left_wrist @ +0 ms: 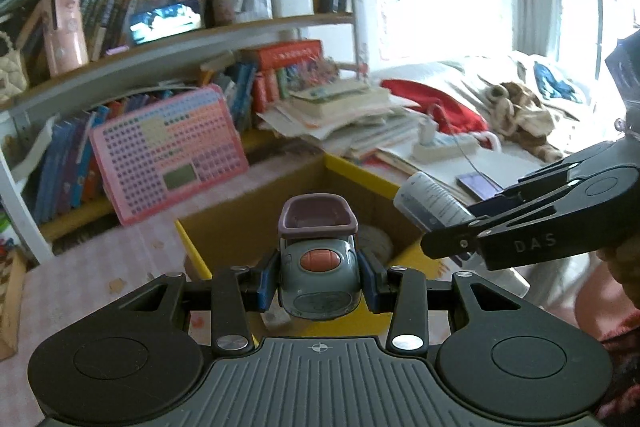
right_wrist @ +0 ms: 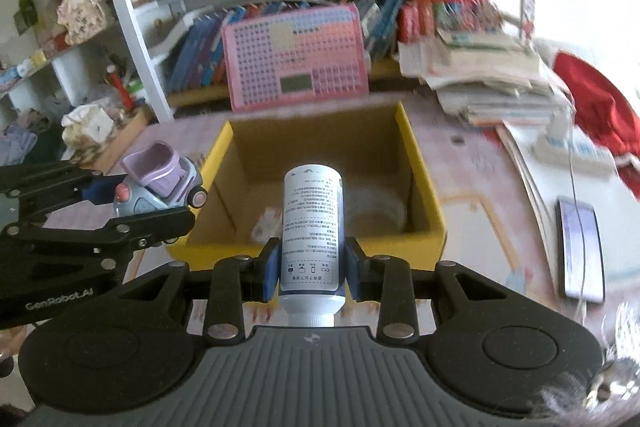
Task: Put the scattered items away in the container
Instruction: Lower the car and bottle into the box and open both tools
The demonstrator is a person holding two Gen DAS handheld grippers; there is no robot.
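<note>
You've got both hands loaded here, so the job now is just a clean drop into the yellow box (right_wrist: 424, 183). Your left gripper (left_wrist: 318, 279) is clamped on the little grey toy truck (left_wrist: 318, 267), purple bucket pointing forward, and it hangs just over the box's near-left corner. Your right gripper (right_wrist: 312, 267) is squeezing the white bottle (right_wrist: 312, 223) low down by its cap, with the body sticking out over the box's near wall.

My advice: carry both a bit further, past the near rim and over the middle of the box, before letting go. There's already something pale lying on the box floor, so aim for bare cardboard beside it. Tip the bottle lower first or it'll probably bounce and roll. Release one at a time so the grippers, close together over the box, don't bump.
</note>
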